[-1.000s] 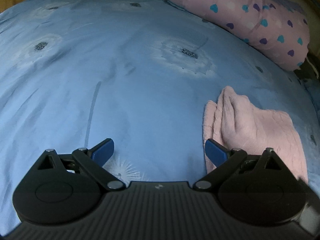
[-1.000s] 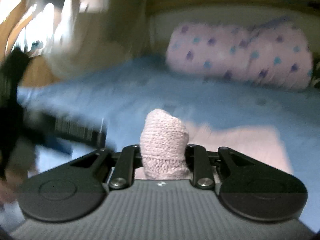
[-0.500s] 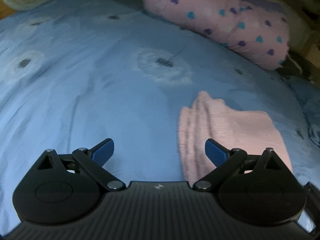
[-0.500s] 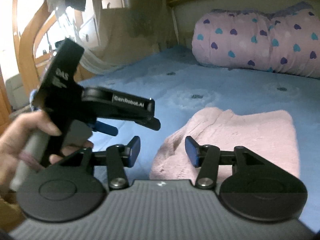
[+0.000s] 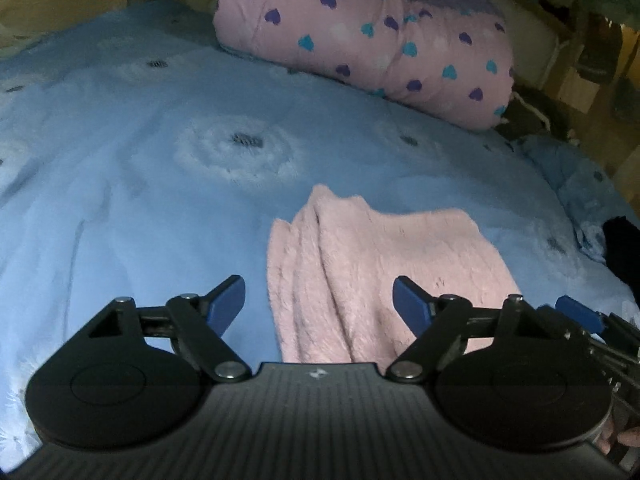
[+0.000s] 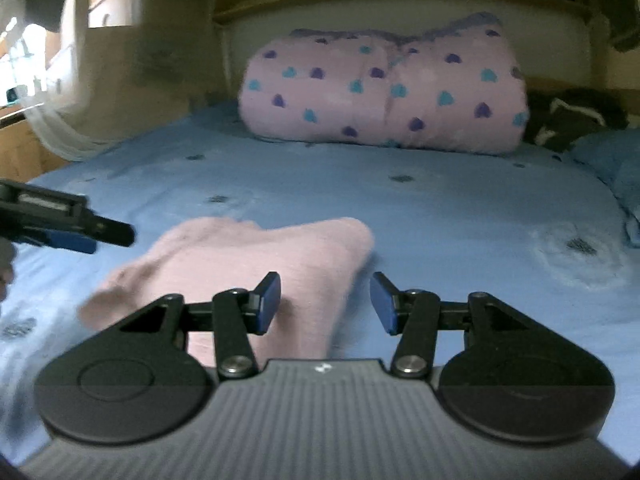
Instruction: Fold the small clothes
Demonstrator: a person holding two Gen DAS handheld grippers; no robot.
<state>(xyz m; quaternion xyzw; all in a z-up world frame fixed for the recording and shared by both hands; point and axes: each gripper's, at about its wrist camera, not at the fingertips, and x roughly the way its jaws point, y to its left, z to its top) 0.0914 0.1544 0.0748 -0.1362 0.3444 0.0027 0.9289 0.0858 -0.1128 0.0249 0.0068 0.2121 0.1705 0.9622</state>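
Observation:
A folded pink knitted garment lies flat on the blue flowered bedsheet. My left gripper hovers over its near left edge. The jaws are closing, wide apart, with the cloth beneath them but not pinched. In the right wrist view the same garment lies ahead and to the left. My right gripper is open at its right corner with nothing gripped. The left gripper juts in from the left edge of that view. A blue pad of the right gripper shows at the far right of the left wrist view.
A rolled pink quilt with blue and purple hearts lies along the headboard. Dark clothing sits beside it at the right. A crumpled blue cover bunches at the right side of the bed. Wooden furniture stands to the left.
The right gripper let go of the pink garment it was pinching, opened, and drew back to the right. The left gripper moved over the garment's left edge and its jaws narrowed a little.

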